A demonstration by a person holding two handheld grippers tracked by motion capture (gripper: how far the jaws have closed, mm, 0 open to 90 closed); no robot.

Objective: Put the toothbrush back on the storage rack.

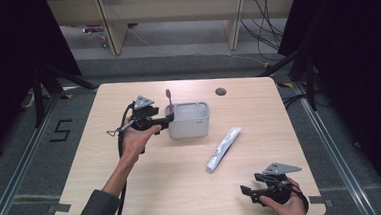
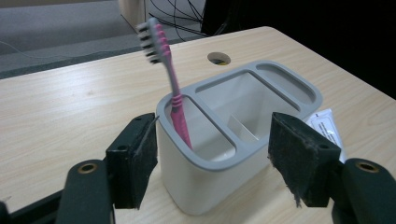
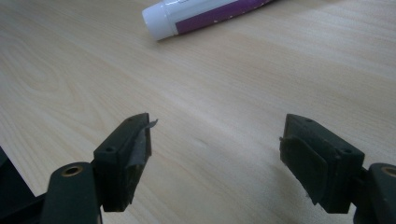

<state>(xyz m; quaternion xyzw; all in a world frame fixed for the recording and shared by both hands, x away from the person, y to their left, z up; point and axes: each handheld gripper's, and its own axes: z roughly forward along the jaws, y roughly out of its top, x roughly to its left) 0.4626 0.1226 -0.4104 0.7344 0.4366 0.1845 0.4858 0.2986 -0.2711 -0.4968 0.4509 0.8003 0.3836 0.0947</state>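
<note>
Left of centre in the high view, the left gripper, jaws wide and empty, faces the grey organizer, where the pink toothbrush already stands in the left compartment. Right of centre the toothpaste tube lies unstowed; at lower right the right gripper rests wide and empty.
</note>
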